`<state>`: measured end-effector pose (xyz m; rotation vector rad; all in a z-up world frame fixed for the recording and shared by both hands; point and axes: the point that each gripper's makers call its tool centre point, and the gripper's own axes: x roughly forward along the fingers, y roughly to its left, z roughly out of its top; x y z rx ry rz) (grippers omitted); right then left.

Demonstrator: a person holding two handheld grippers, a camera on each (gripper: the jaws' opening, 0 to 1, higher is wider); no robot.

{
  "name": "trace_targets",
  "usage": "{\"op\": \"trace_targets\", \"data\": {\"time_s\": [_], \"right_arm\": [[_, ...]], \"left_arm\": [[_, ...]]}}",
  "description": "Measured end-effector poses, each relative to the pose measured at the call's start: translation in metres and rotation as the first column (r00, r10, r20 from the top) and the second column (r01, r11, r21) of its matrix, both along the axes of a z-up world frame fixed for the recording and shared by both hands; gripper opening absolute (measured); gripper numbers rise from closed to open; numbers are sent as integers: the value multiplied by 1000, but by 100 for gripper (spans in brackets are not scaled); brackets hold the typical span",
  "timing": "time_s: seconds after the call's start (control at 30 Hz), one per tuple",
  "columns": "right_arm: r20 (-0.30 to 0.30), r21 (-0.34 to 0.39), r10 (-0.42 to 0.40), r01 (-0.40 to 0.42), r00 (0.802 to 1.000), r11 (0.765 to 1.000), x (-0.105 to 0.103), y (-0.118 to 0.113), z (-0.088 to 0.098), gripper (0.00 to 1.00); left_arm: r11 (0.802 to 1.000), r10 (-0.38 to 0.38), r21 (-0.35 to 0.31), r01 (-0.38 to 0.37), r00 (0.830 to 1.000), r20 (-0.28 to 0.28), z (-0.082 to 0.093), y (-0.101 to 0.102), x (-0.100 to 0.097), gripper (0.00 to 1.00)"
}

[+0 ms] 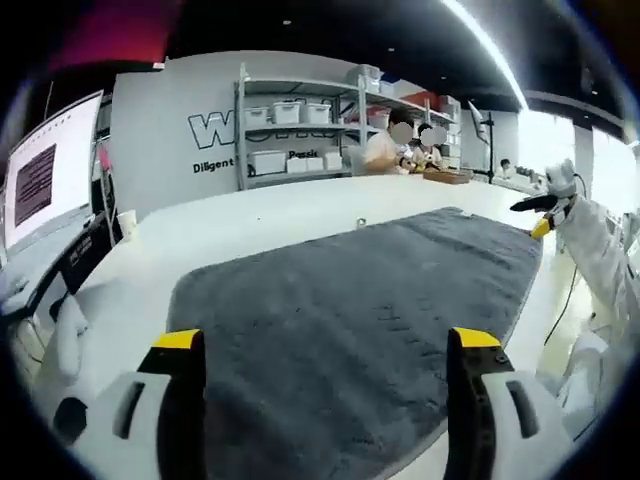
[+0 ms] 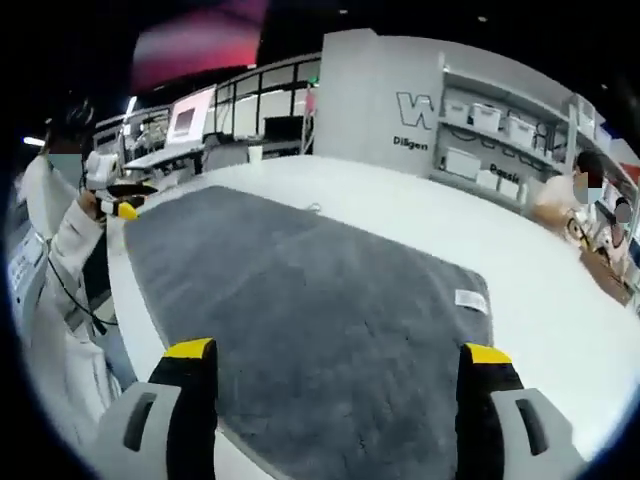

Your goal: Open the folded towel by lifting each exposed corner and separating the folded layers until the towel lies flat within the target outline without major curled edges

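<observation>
**Towel spread on desk, both tools released above its ends**

The towel (image 1: pixel 370 300) is lying dark grey and broad across the white desk (image 1: pixel 270 215), appearing largely unfolded, with no stacked layers standing out in either view. A small white label (image 2: pixel 470 298) is showing near one far corner in the right gripper view. No target outline can be made out on the desk surface.

The left tool (image 1: pixel 325 345) is hovering over one end of the towel with its jaws spread wide and nothing between them. The right tool (image 2: pixel 340 355) is doing the same at the opposite end, jaws apart and empty. Each tool is also appearing in the other's view, at the towel's far edge.

Judgement: the task is looking close to complete, with checking and flattening of edges remaining. To do this well, each tool should be taking only the top edge at a corner, drawing outward and low along the desk so the cloth is tensioning evenly rather than bunching. Pulling both ends together risks dragging the whole towel off its place.
</observation>
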<state>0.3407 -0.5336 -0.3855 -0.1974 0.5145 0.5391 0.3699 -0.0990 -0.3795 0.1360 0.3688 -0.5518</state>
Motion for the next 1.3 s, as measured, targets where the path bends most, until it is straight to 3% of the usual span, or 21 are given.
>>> {"op": "trace_targets", "data": {"time_s": [0.17,0.27,0.37,0.4,0.57,0.6,0.7,0.77,0.83,1.03,1.17,1.2,1.23,1.3], "right_arm": [[-34,44,152,-151,988,988,18,23,-4,99],[-41,59,257,-254,966,965,25,39,-6,99],[-4,29,400,-399,917,916,27,60,-6,99],[-14,24,409,-408,913,913,29,62,-8,99],[-25,-30,545,-545,838,838,36,75,-15,99],[-32,-32,551,-552,834,833,37,75,-17,99],[-38,-3,623,-623,782,782,38,85,-20,99],[-60,-17,628,-630,776,777,45,84,-27,99],[-92,-44,655,-660,750,750,47,83,-36,99],[-111,23,647,-649,755,761,58,83,-44,99],[-117,56,643,-641,757,765,63,77,-48,99],[-126,55,642,-641,757,766,62,75,-51,99],[-144,42,639,-640,756,767,62,72,-55,99],[-171,-6,634,-644,755,765,62,63,-66,99]], "left_arm": [[994,-111,18,111,994,-2,1,-32,21,99],[972,-233,11,234,971,-56,-9,-58,24,99],[945,-323,-73,318,944,-65,-10,-81,32,99],[945,-322,-82,317,944,-64,-10,-83,35,99],[934,-356,-36,355,933,-58,-18,-83,52,97],[929,-369,-36,367,927,-62,-20,-83,54,97],[923,-385,-38,383,920,-71,-26,-81,60,96],[918,-397,-44,395,915,-72,-28,-80,62,96],[914,-406,-46,404,911,-73,-31,-81,65,96],[897,-440,-12,441,894,-86,-46,-87,67,93],[904,-420,34,427,899,-124,-62,-81,72,92],[906,-410,50,420,902,-138,-66,-79,73,91],[900,-425,62,431,901,-89,-61,-81,75,92],[905,-415,51,422,902,-117,-62,-80,72,92]]}}
